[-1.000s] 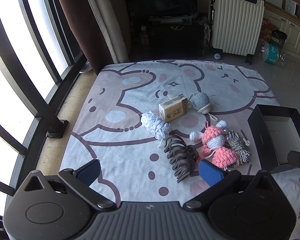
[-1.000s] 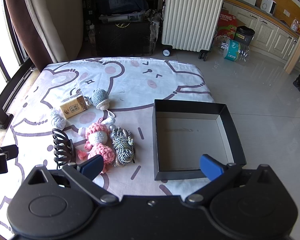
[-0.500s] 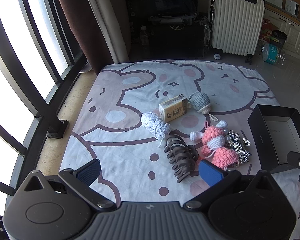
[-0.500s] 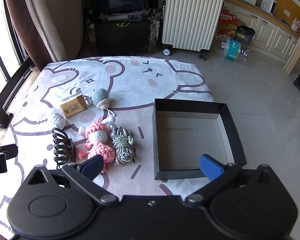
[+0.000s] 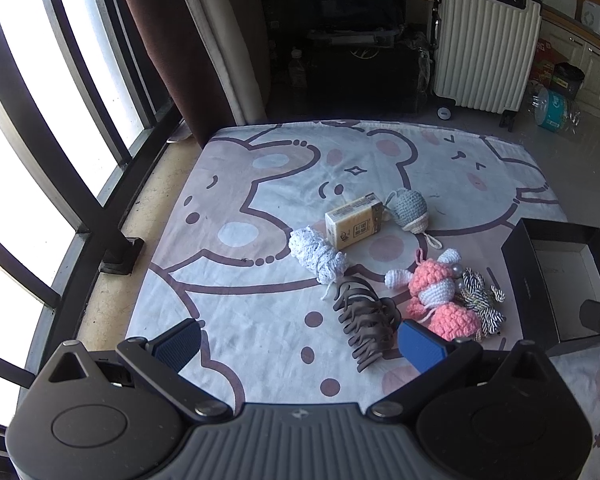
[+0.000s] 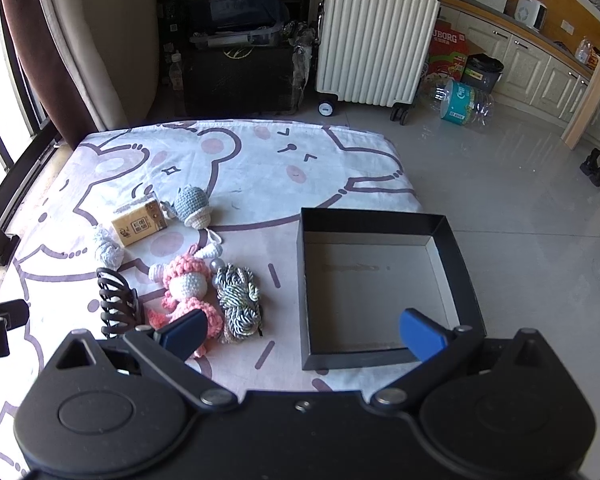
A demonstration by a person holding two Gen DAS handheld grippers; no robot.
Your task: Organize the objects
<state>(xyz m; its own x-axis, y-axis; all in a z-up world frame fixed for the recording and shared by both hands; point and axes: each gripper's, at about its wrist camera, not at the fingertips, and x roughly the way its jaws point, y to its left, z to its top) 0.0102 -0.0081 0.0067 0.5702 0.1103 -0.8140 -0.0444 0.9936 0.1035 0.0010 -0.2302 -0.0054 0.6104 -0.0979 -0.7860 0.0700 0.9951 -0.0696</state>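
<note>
Small objects lie on a bear-print cloth (image 5: 260, 184): a tan carton (image 5: 354, 221), a grey crochet piece (image 5: 410, 210), a white yarn bundle (image 5: 318, 254), a dark hair claw (image 5: 364, 322), a pink crochet doll (image 5: 436, 296) and a striped cord bundle (image 5: 480, 300). An empty black box (image 6: 380, 280) sits to their right. My left gripper (image 5: 300, 346) is open above the cloth, near the claw. My right gripper (image 6: 302, 332) is open above the box's near wall, holding nothing. The doll (image 6: 186, 292), cord bundle (image 6: 238, 300) and claw (image 6: 114, 300) also show in the right wrist view.
A white suitcase (image 6: 374, 36) and dark luggage (image 6: 240, 68) stand beyond the cloth's far edge. Window bars (image 5: 32, 128) and a brown curtain (image 5: 168, 44) line the left side. Tiled floor (image 6: 520, 184) with a water bottle pack (image 6: 458, 102) lies to the right.
</note>
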